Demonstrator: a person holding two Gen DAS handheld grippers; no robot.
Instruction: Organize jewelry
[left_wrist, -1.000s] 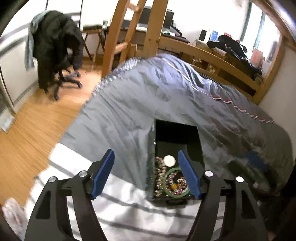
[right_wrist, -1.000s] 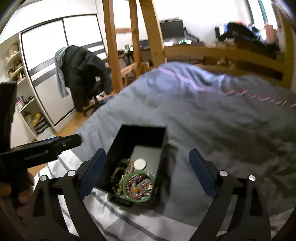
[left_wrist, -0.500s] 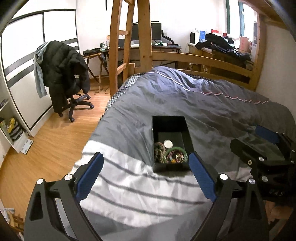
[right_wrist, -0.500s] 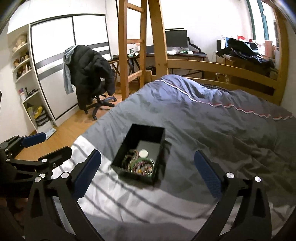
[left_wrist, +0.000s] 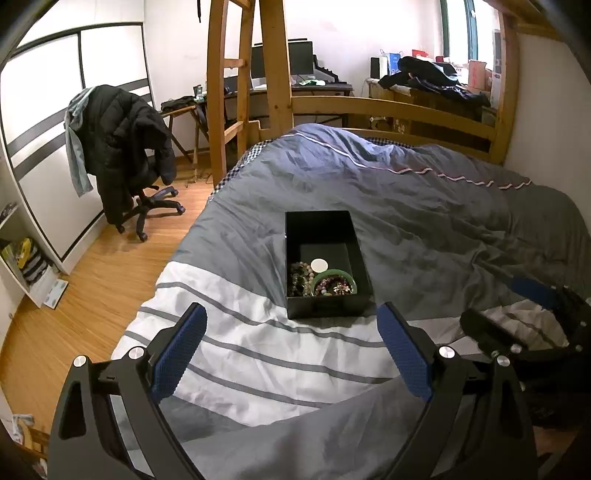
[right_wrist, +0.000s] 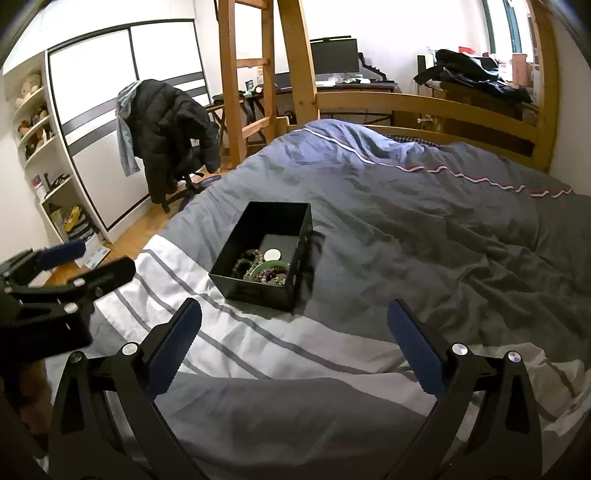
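A black open box sits on the bed's grey duvet; it also shows in the right wrist view. Inside lie a green bangle, bead bracelets and a small white round disc. My left gripper is open and empty, held well back from the box. My right gripper is open and empty, also back from the box. Each gripper shows at the edge of the other's view.
The bed has a grey duvet with a white striped part at the near end. A wooden bed frame and ladder stand behind. An office chair with a black jacket stands on the wood floor at left.
Both grippers have pulled back and up from the box, which now looks smaller and farther away. The jaws stay open and empty. The box and jewelry have not moved.
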